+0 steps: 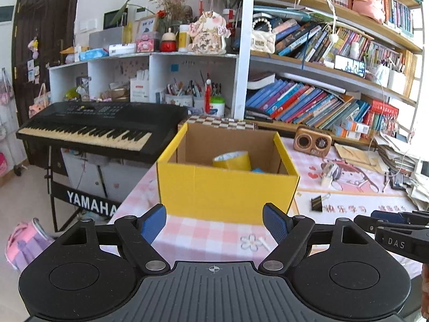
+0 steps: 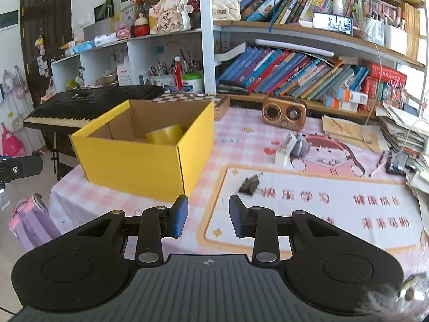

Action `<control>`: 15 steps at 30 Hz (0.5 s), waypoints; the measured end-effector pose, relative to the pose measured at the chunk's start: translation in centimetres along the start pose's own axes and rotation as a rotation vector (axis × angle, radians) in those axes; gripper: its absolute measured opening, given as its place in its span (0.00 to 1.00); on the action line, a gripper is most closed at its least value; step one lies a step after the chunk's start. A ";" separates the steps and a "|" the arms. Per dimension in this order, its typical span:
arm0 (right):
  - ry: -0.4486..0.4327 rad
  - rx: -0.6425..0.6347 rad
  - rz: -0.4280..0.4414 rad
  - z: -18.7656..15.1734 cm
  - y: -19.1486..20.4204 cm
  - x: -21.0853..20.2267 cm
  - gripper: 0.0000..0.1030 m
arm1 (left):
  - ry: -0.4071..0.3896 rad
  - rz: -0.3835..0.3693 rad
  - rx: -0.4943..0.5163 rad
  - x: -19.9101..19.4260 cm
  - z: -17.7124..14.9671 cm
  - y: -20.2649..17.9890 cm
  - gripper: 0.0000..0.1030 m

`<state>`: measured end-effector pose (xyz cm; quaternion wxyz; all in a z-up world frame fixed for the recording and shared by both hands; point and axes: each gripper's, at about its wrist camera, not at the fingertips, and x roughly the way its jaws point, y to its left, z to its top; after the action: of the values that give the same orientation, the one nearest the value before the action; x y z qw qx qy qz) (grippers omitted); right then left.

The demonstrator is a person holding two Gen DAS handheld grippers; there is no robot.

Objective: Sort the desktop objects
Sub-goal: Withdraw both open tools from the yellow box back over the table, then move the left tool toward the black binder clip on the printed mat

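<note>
An open yellow cardboard box (image 1: 228, 187) (image 2: 128, 166) stands on the pink checked desk at its left end. Inside it lie a yellow tape roll (image 1: 233, 161) (image 2: 165, 134) and a small blue item (image 1: 257, 170). A black binder clip (image 1: 317, 202) (image 2: 250, 183) lies on the desk mat to the right of the box. My left gripper (image 1: 214, 222) hovers in front of the box, open and empty. My right gripper (image 2: 207, 214) is shut with a narrow gap between its pads and nothing in it, just short of the clip.
A wooden retro speaker (image 2: 284, 114) and a small white and grey item (image 2: 291, 147) sit further back. Stacked papers (image 2: 402, 131) crowd the right edge. A black keyboard (image 1: 88, 126) stands left of the desk, with a pink backpack (image 2: 32, 220) on the floor.
</note>
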<state>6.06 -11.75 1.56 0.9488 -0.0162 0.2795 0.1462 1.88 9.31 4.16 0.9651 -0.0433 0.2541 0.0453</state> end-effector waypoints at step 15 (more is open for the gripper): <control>0.086 -0.037 0.011 -4.0 1.4 -1.7 0.32 | 0.066 -0.017 0.008 -1.0 -3.1 -0.4 0.79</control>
<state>2.16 -11.32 -0.84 0.9347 -0.0385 0.3171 0.1557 -0.49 8.48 2.01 0.9567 -0.0433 0.2858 0.0346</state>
